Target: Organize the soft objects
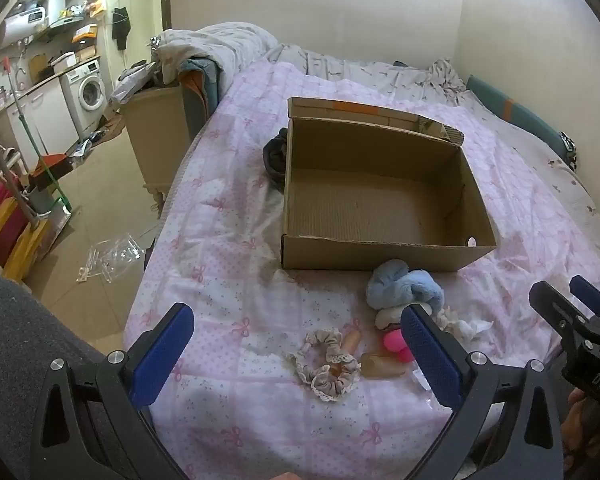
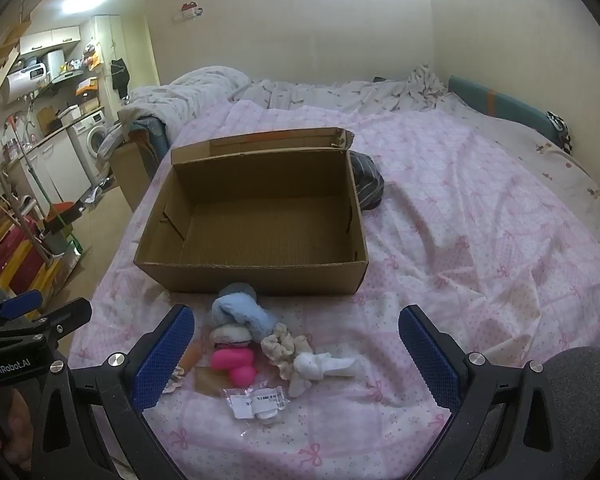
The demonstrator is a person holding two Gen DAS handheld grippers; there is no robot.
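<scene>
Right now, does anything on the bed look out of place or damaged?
The cardboard box is empty, and its back flap is torn at one corner. A dark garment lies bunched against the box's far side, apart from the soft items heaped in front. Clear plastic bags litter the floor.

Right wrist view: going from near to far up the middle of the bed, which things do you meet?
Plastic packet → pink toy → blue plush → cardboard box → grey duvet.
</scene>
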